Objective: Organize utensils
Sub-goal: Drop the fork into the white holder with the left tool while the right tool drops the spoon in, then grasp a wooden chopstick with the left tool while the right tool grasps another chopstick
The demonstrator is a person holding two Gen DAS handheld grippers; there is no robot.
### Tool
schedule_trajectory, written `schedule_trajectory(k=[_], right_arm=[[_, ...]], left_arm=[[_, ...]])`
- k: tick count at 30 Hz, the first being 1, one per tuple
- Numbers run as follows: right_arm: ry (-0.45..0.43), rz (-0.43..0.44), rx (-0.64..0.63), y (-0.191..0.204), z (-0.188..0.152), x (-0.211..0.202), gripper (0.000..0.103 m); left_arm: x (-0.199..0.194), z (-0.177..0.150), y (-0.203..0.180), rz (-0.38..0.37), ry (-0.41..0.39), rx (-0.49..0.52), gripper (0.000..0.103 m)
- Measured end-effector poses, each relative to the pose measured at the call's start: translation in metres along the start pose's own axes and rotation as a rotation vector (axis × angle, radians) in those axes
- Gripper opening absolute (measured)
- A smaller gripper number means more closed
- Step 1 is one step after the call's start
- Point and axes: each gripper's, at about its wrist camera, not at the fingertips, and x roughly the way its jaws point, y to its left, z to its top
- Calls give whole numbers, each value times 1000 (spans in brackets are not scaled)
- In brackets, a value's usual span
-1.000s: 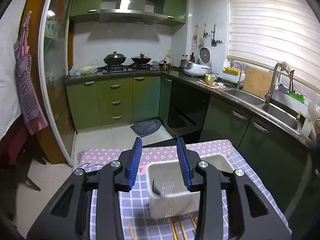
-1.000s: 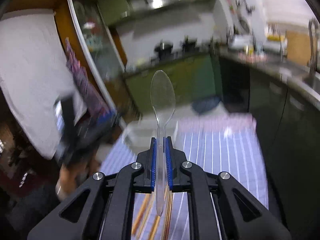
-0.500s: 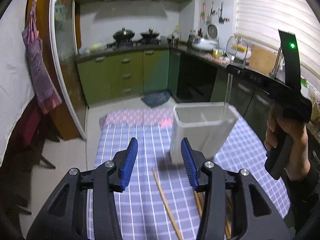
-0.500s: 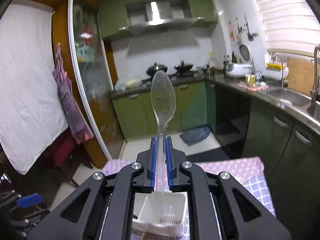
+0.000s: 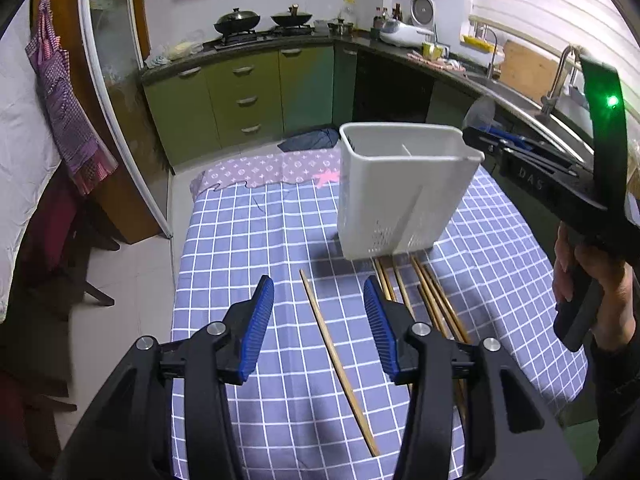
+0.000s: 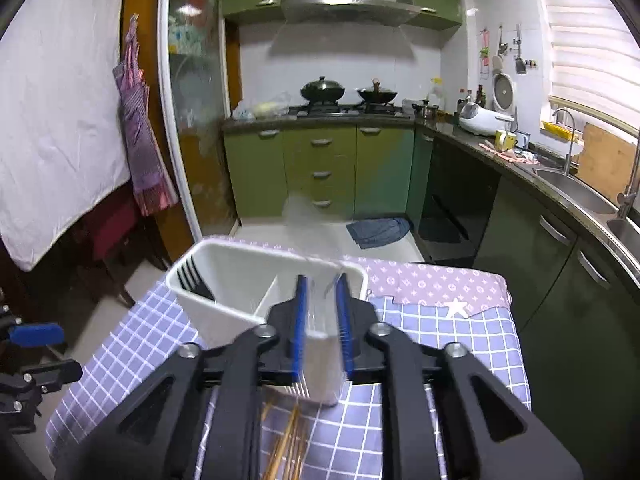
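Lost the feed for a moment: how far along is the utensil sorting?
Done: forks stand in one compartment of the caddy. In hand: the right gripper, jaws apart, is over the other compartment, with the clear spoon blurred between them, apparently dropping in. Left to do: the chopsticks lie on the cloth before the caddy. The left gripper hovers open above them, holding nothing.

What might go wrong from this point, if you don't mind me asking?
1. The clear spoon, blurred between the open right tongs, is near the rim of the white caddy; it might tip outside.
2. The chopsticks lie against the caddy's base; dragging one may shift it.
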Motion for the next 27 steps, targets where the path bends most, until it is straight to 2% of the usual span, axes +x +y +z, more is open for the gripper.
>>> schedule_trajectory(k=[3, 8, 15, 18, 27], right_arm=[[-4, -8, -10, 2, -2, -9, 29], [-9, 1, 11, -2, -3, -43, 31], [143, 24, 30, -15, -20, -65, 31], [204, 22, 22, -18, -37, -66, 31], [290, 37, 22, -25, -69, -55, 31]], left_arm=[[4, -2, -2, 7, 24, 5, 47], [23, -8, -3, 20, 122, -1, 47], [76, -20, -2, 3, 337, -51, 47], [98, -22, -2, -12, 399, -84, 39], [139, -20, 4, 20, 489, -155, 28]])
